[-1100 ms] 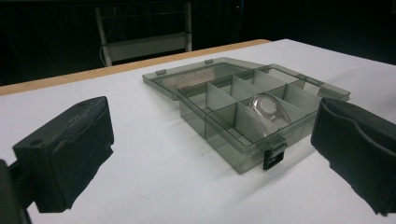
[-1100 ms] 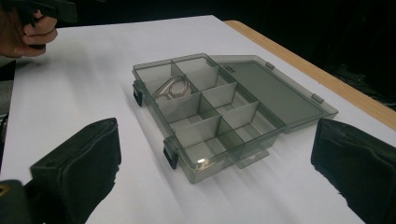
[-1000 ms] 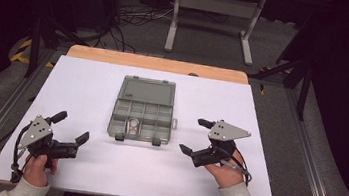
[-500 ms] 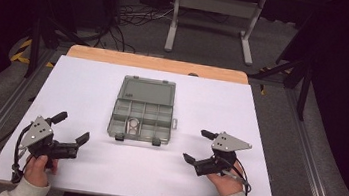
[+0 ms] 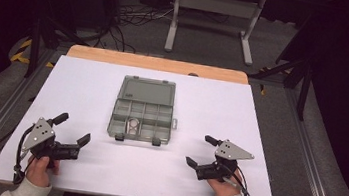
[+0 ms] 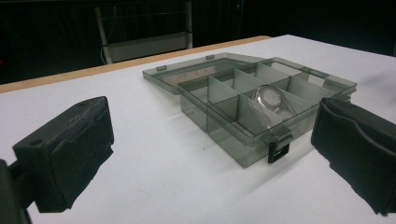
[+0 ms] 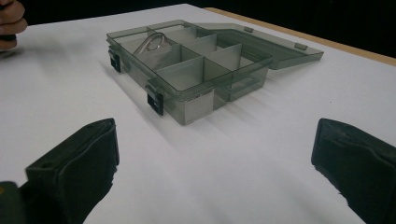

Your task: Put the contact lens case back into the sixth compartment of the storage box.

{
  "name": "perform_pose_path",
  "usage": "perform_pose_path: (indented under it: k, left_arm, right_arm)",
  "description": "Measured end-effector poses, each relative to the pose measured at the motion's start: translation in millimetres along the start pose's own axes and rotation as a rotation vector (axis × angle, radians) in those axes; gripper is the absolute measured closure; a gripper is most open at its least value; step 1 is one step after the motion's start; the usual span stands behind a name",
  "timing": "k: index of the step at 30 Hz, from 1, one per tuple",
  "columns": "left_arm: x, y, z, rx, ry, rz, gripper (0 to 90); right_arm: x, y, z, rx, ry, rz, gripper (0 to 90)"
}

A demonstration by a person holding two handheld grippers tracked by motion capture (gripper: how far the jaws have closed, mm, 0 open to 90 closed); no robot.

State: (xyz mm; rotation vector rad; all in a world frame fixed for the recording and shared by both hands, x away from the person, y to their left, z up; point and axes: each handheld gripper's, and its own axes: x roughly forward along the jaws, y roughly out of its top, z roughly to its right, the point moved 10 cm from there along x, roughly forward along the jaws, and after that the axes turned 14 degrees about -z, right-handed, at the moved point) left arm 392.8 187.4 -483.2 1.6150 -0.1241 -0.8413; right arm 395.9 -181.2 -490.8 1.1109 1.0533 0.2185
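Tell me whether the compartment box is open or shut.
Open: the box has its lid folded back flat on the table, dividers exposed.

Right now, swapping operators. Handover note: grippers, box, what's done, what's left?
Left gripper: open, holding nothing, low over the white table at the near left.
Right gripper: open, holding nothing, at the near right.
Compartment box: centre of the table, between the two, touched by neither. Its lid lies open flat on the far side, both front latches undone.
A small clear round piece leans in a front-row compartment; the other compartments look empty.
Left, probably: take that piece out or close the lid; neither has been started.
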Motion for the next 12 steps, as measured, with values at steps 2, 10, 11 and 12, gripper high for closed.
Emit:
perform_pose_path:
  k: [2,10,11,12]
  left_arm:
    - [0.6,-0.8,0.4,0.002,-0.002,-0.004,0.1]
    - [3.1,-3.1,-3.3,-0.026,-0.005,-0.002,0.1]
    - [3.4,-3.1,-3.4,-0.027,-0.004,-0.002,0.1]
    - [3.7,-3.2,-3.4,-0.026,-0.003,-0.002,0.1]
  right_arm:
    - [-1.5,0.8,0.5,0.002,-0.003,0.011,1.6]
    - [-5.4,2.7,2.3,-0.001,-0.021,0.032,1.4]
    - [-5.9,2.9,2.0,-0.004,-0.020,0.034,1.3]
    - [-6.3,3.0,1.6,-0.005,-0.019,0.035,1.3]
